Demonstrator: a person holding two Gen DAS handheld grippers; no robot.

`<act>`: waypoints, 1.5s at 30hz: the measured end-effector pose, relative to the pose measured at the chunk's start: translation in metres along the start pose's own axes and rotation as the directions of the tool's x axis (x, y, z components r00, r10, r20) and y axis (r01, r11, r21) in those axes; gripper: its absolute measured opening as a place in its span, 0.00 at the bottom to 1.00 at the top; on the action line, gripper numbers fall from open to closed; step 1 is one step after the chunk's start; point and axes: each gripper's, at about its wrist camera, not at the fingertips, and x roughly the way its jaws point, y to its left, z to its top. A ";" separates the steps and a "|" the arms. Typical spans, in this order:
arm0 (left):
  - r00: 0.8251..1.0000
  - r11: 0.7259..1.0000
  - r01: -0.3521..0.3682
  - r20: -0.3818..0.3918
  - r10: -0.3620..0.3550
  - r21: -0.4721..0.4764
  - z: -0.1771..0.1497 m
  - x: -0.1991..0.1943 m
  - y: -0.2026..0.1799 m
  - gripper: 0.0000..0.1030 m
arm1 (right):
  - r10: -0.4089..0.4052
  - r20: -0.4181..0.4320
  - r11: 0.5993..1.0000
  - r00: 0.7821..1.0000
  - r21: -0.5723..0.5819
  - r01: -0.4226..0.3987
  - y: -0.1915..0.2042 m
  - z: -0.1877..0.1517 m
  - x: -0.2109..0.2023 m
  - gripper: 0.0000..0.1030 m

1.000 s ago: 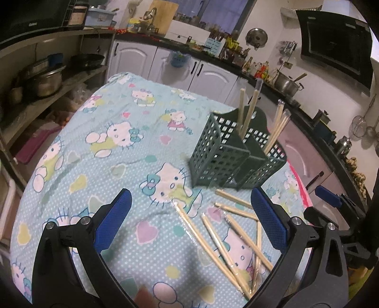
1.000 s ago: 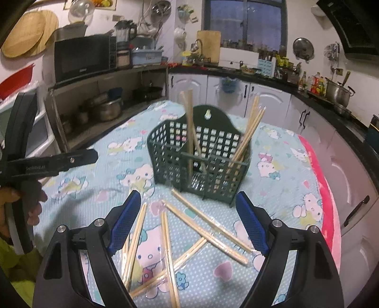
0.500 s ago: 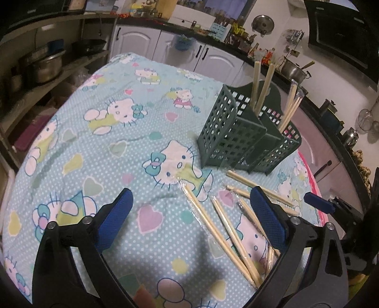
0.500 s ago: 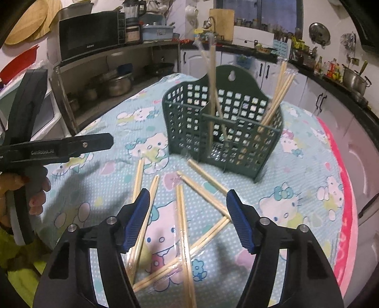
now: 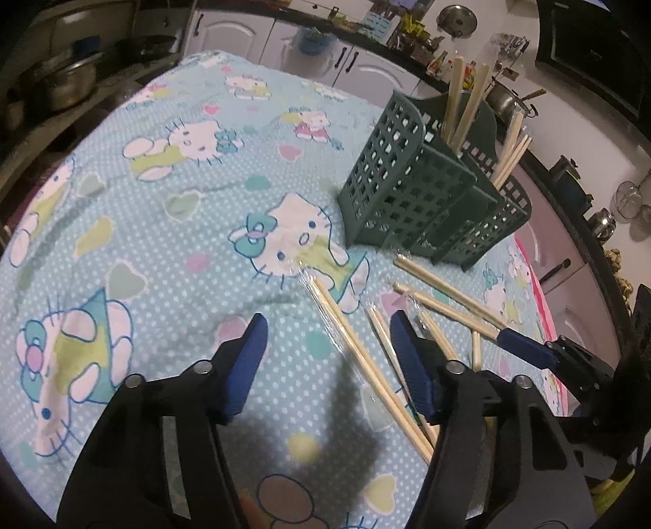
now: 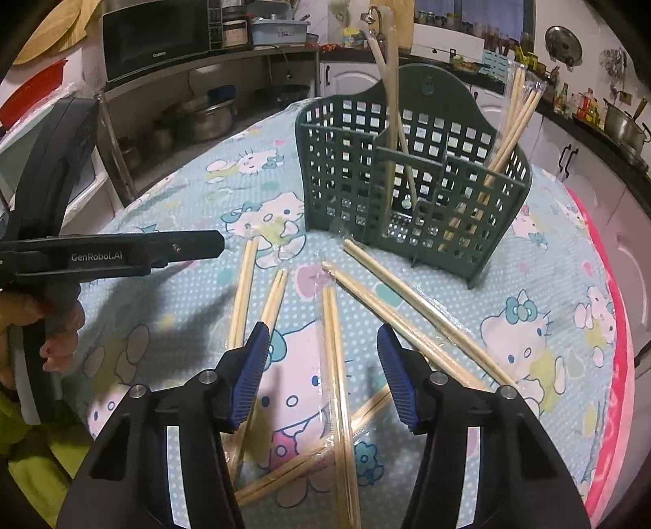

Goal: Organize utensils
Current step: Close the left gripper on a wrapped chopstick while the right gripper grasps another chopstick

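My left claw [image 5: 329, 346] and right claw [image 6: 323, 354], jaws just narrowing to half-open, grip nothing; each straddles plastic-wrapped wooden chopsticks [image 6: 337, 366] strewn on the cartoon-cat tablecloth [image 5: 171, 195] before the dark green lattice plastic utensil holder [image 6: 411, 179], where more chopsticks stand. Only my right camera shows the black microwave [image 6: 158, 36], its brand unreadable, my hand [image 6: 61, 337], and "GenRobot.AI" on the left claw's side. The left camera alone catches the right claw's blue fingertip [image 5: 525, 346].
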 end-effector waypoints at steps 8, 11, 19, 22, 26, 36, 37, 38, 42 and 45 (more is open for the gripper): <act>0.998 0.999 0.038 -0.048 -0.039 -0.020 -0.004 0.020 0.001 0.34 | -0.003 -0.024 1.000 1.000 0.031 0.004 -0.008 -0.003 0.011 0.48; 0.997 0.998 0.045 -0.061 -0.047 -0.032 -0.002 0.026 0.001 0.31 | -0.003 -0.031 0.999 1.000 0.039 0.004 -0.009 -0.004 0.015 0.47; 0.994 0.993 0.067 -0.076 -0.075 -0.097 0.015 0.040 0.012 0.29 | 0.034 -0.047 0.997 0.998 0.065 -0.030 -0.009 0.003 0.025 0.43; 0.993 0.990 0.070 -0.080 -0.081 -0.125 0.019 0.044 0.017 0.27 | 0.046 -0.063 0.996 0.997 0.078 -0.041 -0.011 0.009 0.033 0.41; 0.993 0.985 0.071 -0.082 -0.085 -0.155 0.024 0.049 0.023 0.21 | 0.049 -0.099 0.996 0.994 0.077 -0.042 -0.013 0.019 0.047 0.37; 0.993 0.983 0.064 -0.082 -0.080 -0.173 0.035 0.058 0.023 0.21 | 0.060 -0.158 0.996 0.986 0.078 -0.048 -0.009 0.031 0.075 0.26; 0.993 0.982 0.065 -0.082 -0.080 -0.176 0.036 0.058 0.024 0.21 | 0.058 -0.159 0.996 0.986 0.083 -0.045 -0.009 0.032 0.077 0.23; 0.993 0.982 0.065 -0.082 -0.081 -0.180 0.037 0.059 0.024 0.21 | 0.056 -0.156 0.995 0.986 0.087 -0.043 -0.009 0.032 0.079 0.17; 0.994 0.983 0.060 -0.080 -0.074 -0.174 0.038 0.060 0.023 0.21 | 0.062 -0.142 0.994 0.988 0.103 -0.048 -0.008 0.032 0.079 0.10; 0.996 0.988 0.039 -0.078 -0.051 -0.149 0.039 0.062 0.020 0.20 | 0.066 -0.117 0.992 0.991 0.111 -0.053 -0.010 0.030 0.069 0.10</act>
